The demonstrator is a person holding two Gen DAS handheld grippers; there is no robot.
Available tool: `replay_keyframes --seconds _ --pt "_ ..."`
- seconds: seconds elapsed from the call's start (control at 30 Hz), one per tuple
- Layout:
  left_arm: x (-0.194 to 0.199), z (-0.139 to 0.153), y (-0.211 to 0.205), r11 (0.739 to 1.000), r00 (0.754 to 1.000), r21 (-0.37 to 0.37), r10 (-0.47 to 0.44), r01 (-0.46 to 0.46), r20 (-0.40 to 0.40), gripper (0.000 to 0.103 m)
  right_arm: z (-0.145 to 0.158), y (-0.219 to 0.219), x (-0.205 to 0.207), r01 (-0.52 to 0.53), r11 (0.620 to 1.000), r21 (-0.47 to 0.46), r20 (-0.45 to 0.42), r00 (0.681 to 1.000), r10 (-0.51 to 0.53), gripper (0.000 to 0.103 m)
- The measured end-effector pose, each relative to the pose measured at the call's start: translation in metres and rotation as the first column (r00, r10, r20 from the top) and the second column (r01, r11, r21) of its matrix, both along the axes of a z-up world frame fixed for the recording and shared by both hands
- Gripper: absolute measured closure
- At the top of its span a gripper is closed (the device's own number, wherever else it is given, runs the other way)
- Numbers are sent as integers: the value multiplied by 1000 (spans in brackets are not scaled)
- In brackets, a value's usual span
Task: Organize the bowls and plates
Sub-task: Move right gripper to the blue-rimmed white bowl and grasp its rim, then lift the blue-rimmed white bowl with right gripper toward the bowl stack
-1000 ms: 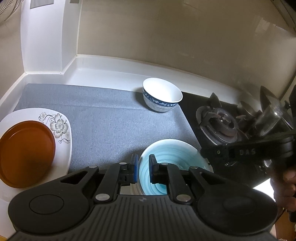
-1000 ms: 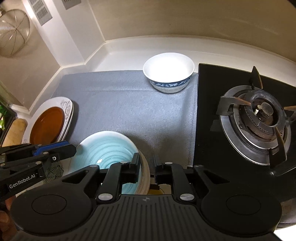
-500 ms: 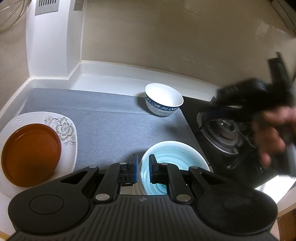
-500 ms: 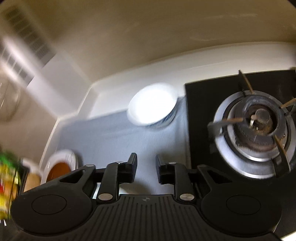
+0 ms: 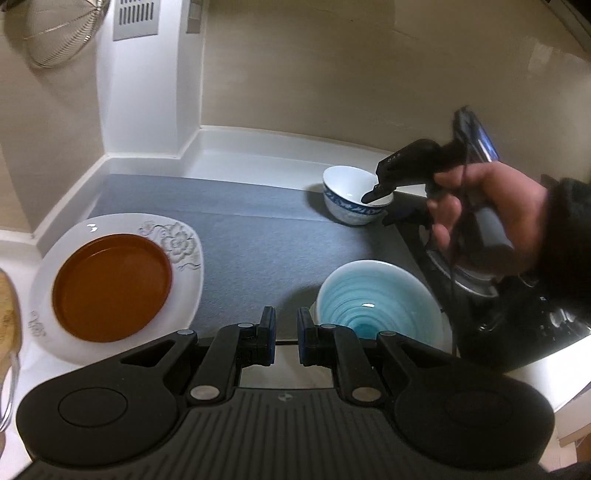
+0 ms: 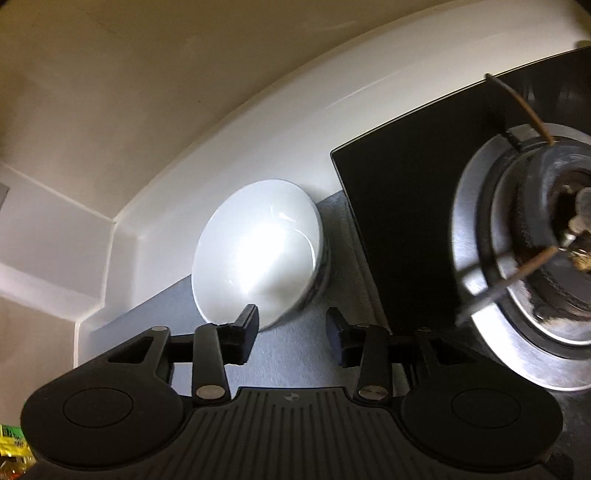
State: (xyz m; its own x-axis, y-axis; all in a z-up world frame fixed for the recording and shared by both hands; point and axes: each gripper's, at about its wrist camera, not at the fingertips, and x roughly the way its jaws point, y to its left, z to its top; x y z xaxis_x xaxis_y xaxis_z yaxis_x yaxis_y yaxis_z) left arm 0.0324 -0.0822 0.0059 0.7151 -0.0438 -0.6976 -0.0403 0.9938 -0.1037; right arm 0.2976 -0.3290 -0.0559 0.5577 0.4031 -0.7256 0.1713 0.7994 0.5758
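A white bowl with a blue band (image 5: pixel 352 199) stands at the back of the grey mat (image 5: pixel 243 236), next to the stove; it fills the right wrist view (image 6: pixel 258 251). My right gripper (image 6: pixel 291 332) is open over its near rim, one finger (image 5: pixel 378 194) inside the bowl and one outside. A light blue ribbed bowl (image 5: pixel 376 299) sits on the mat's front right. My left gripper (image 5: pixel 286 332) is narrowly open and empty just left of it. A brown plate (image 5: pixel 110 286) lies on a white flowered plate (image 5: pixel 170 236) at the left.
A black gas stove (image 6: pixel 517 240) with a burner lies right of the mat. White counter and walls run behind (image 5: pixel 258 147). A wire strainer (image 5: pixel 55 33) hangs on the left wall.
My right gripper let go of the blue ribbed bowl, moved back to the white bowl and opened wide. My left gripper came off the ribbed bowl's rim and drew back.
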Motion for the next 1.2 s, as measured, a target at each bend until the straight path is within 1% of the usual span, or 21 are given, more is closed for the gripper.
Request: replay_keyframes --seconds 0.1,0.13,0.2,0.3,0.4,0.53,0.63,0.77,0.93,1.1,1.13,1.2 --pt "-9 2 3 1000 1000 5 29 -29 6 90 -4 7 8 -16 1000 10 -11 1000 17 59" --pt "-12 2 5 999 999 5 40 -40 7 90 -5 9 11 -23 1000 2 -19 1000 23 57" --pt "-13 2 9 998 998 5 63 -63 8 90 -5 14 15 -41 999 -32 -29 999 40 58" --pt "-15 4 14 996 996 3 85 -85 13 90 -5 16 19 -43 997 -64 -41 998 40 66" --pt "-15 5 15 996 996 2 93 -93 17 90 -2 19 20 -74 992 -100 -41 997 71 76" --pt "-12 5 15 996 996 2 85 -85 21 90 2 21 16 -130 987 -90 -38 991 127 79" --pt "-8 4 14 997 997 2 73 -73 22 90 4 26 13 -179 982 -68 -57 983 175 80" --pt "-2 3 9 999 999 1 44 -44 24 90 3 38 3 -283 958 -40 -93 956 278 80" --pt "3 2 8 1000 999 -3 23 -23 25 90 -3 55 -11 -415 909 -46 -143 903 405 80" --pt "7 0 10 1000 1000 -7 14 -14 20 90 1 64 -18 -511 858 -60 -146 854 499 82" --pt "7 -1 10 1000 1000 -7 12 -11 20 90 3 65 -17 -520 852 -63 -145 849 508 82" --pt "7 -1 12 1000 1000 -8 10 -10 18 90 5 66 -18 -523 848 -87 -139 849 510 82"
